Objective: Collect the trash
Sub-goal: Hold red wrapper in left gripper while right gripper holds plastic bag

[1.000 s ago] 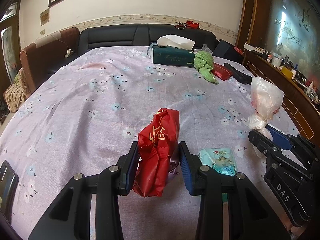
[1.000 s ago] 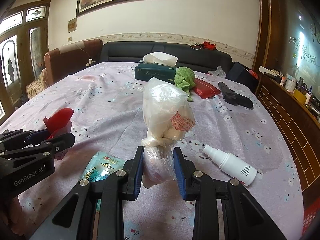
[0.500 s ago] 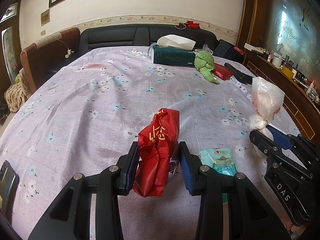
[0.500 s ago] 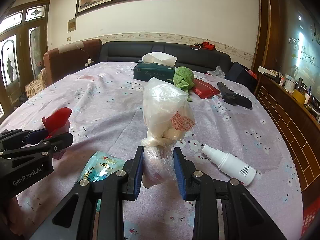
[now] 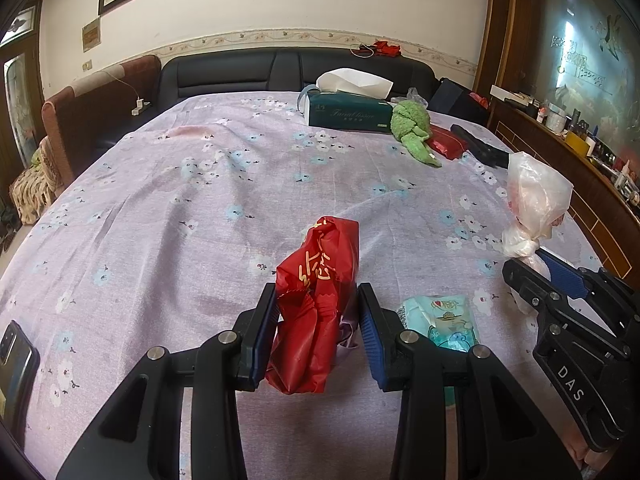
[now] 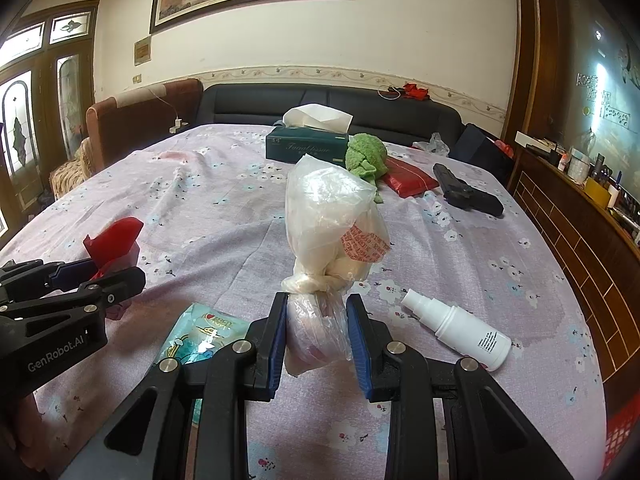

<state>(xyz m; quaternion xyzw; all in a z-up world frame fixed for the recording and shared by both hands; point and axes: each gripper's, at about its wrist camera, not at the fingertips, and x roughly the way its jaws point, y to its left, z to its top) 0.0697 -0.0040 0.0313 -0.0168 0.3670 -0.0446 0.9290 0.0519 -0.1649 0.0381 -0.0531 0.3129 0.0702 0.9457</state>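
My left gripper point(image 5: 319, 330) is shut on a crumpled red bag point(image 5: 320, 288) with gold lettering, held upright above the flowered bedsheet. My right gripper point(image 6: 317, 334) is shut on a knotted clear plastic bag point(image 6: 332, 224) with a red printed patch, also held upright. Each gripper shows in the other's view: the right gripper point(image 5: 536, 270) with the clear bag point(image 5: 534, 204) at the right, the left gripper point(image 6: 96, 274) with the red bag point(image 6: 114, 236) at the left. A teal wet-wipe packet point(image 5: 444, 320) lies flat between them, also in the right wrist view point(image 6: 198, 338).
A white spray bottle point(image 6: 460, 326) lies right of my right gripper. Farther back are a green tissue box point(image 5: 348, 112), a green plush point(image 5: 412, 126), a red packet point(image 6: 408, 180) and a black toy pistol point(image 6: 464, 192). A phone point(image 5: 14, 364) lies at the left edge.
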